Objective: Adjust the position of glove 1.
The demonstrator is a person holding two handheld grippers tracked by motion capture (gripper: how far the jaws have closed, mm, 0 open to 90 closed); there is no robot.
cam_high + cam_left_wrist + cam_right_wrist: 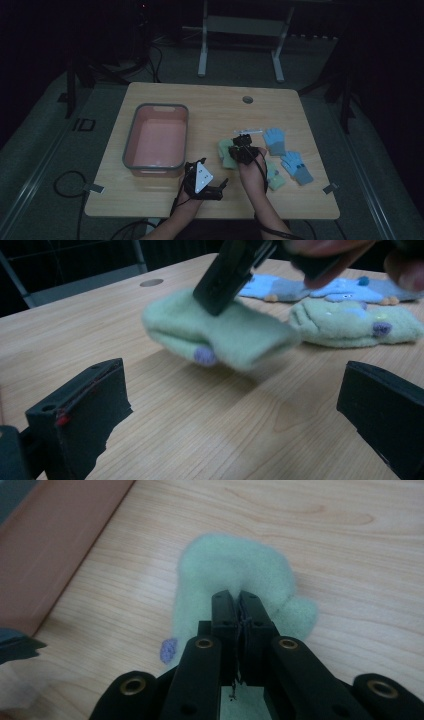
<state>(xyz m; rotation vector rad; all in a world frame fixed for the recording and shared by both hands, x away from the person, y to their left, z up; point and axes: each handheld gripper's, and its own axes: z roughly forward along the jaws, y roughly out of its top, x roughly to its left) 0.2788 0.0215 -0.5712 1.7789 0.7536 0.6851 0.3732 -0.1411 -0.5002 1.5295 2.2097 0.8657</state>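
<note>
Item: green sock (230,575), pinched in right gripper (239,597), fingers clamped on its fabric, lifted just off table (210,107), likely bound for pink bin (133,142). Left gripper (235,405): fingers wide, empty, waiting nearby.

I see a pale green fleece glove (230,575) with a small purple patch, pinched in my right gripper (239,600) and hanging crumpled just above the wooden table. It sits between the pink tub and the other gloves. Its match, a second green glove (350,322), lies flat on the table just beside it.
</note>
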